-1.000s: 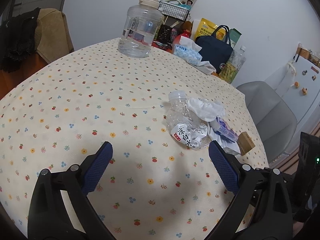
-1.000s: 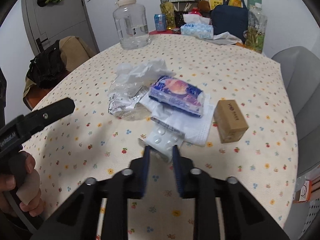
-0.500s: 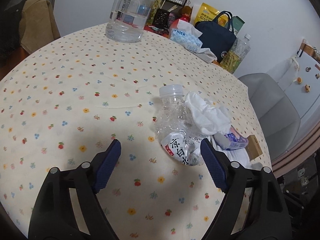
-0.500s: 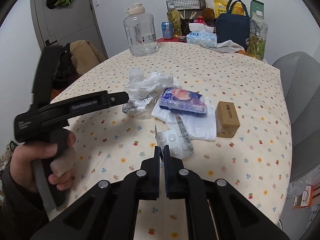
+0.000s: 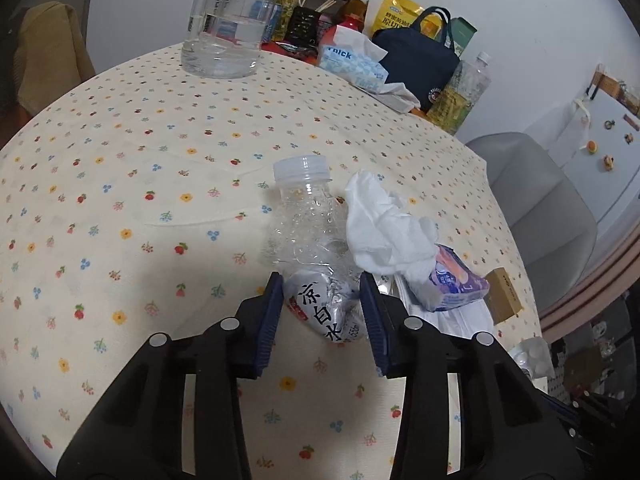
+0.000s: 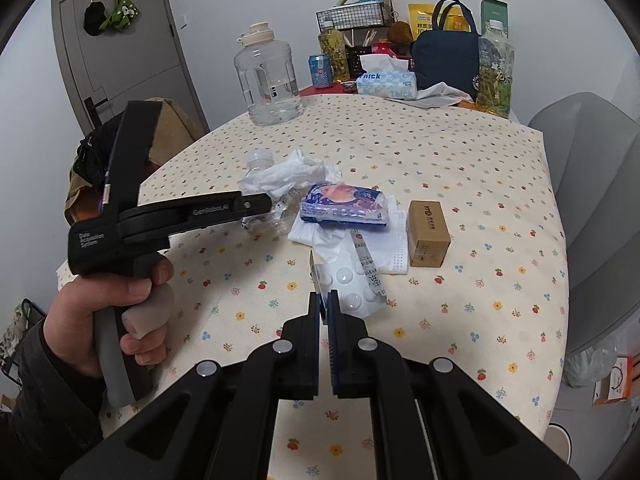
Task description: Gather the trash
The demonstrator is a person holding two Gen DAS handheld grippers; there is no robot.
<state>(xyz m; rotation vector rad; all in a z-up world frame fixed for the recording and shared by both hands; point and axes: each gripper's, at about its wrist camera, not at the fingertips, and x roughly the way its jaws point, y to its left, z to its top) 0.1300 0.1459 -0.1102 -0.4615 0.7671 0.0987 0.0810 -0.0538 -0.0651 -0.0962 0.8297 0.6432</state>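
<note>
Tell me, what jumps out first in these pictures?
A heap of trash mid-table: a crushed bottle, a crumpled tissue, a purple packet and a small brown box. The left tool, its jaws having just been closing, has its blue pads against the bottle's labelled end. The right tool is shut on a blister pack nearer the table's edge.

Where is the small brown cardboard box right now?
In the right wrist view the brown box lies on the flowered tablecloth, at the right end of the trash cluster, beside the white mask and right of the blue tissue pack.
</note>
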